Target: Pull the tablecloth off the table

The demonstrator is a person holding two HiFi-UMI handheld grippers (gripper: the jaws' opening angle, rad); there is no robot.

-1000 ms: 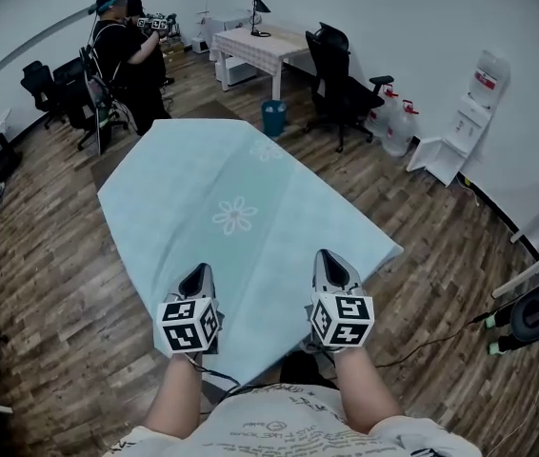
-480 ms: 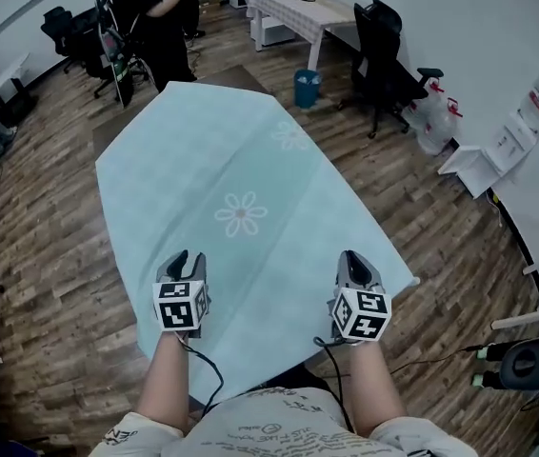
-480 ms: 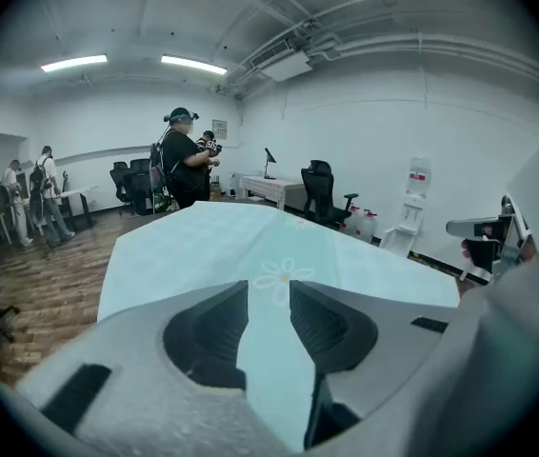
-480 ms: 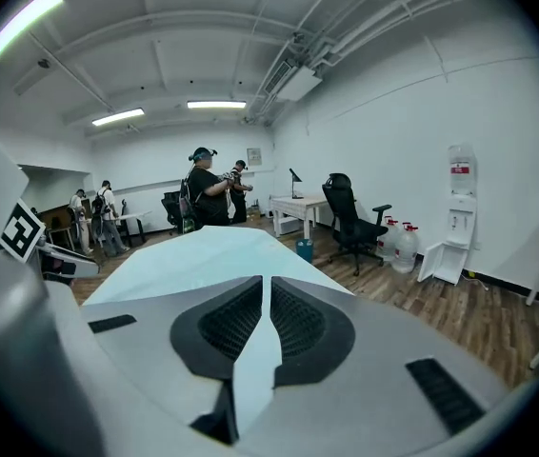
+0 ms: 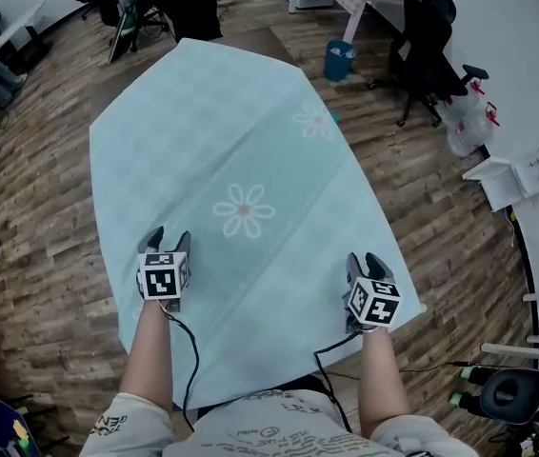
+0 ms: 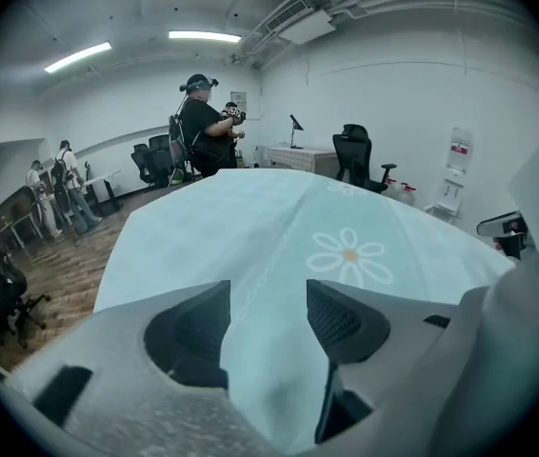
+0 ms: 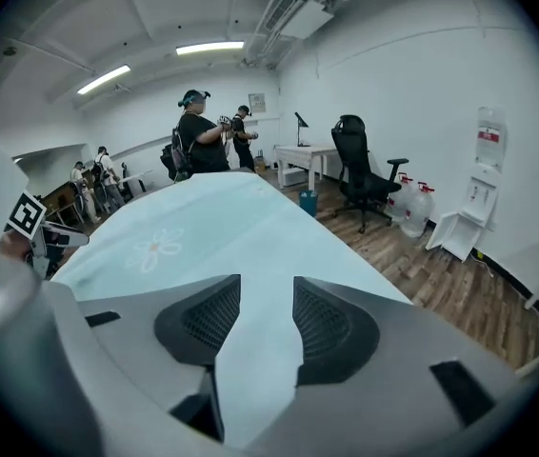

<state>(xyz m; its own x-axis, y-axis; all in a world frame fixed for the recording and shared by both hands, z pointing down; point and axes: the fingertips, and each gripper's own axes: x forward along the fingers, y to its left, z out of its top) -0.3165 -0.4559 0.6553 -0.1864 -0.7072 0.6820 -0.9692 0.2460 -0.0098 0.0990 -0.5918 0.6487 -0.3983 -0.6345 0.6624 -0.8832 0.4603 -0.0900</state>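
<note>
A light blue tablecloth [image 5: 250,131] with white daisies covers the whole table and hangs over its edges. My left gripper [image 5: 169,237] hovers over the cloth's near left part and my right gripper [image 5: 362,261] over its near right corner. Both pairs of jaws are opening. In the left gripper view the left gripper [image 6: 268,312] has its pads apart, with only flat tablecloth [image 6: 279,217] showing in the gap. The right gripper [image 7: 266,317] looks the same over the tablecloth [image 7: 222,208]. Neither pinches any fabric.
The floor around the table is wooden. A blue bin [image 5: 339,60], a black office chair [image 5: 427,27] and water bottles [image 5: 465,127] stand to the far right. A person [image 6: 203,131] stands beyond the table's far end. Cables [image 5: 412,369] lie on the floor near right.
Both grippers' jaws have gone from shut to apart. The two grippers now stand wider apart from each other, and the head view has tipped further down over the table.
</note>
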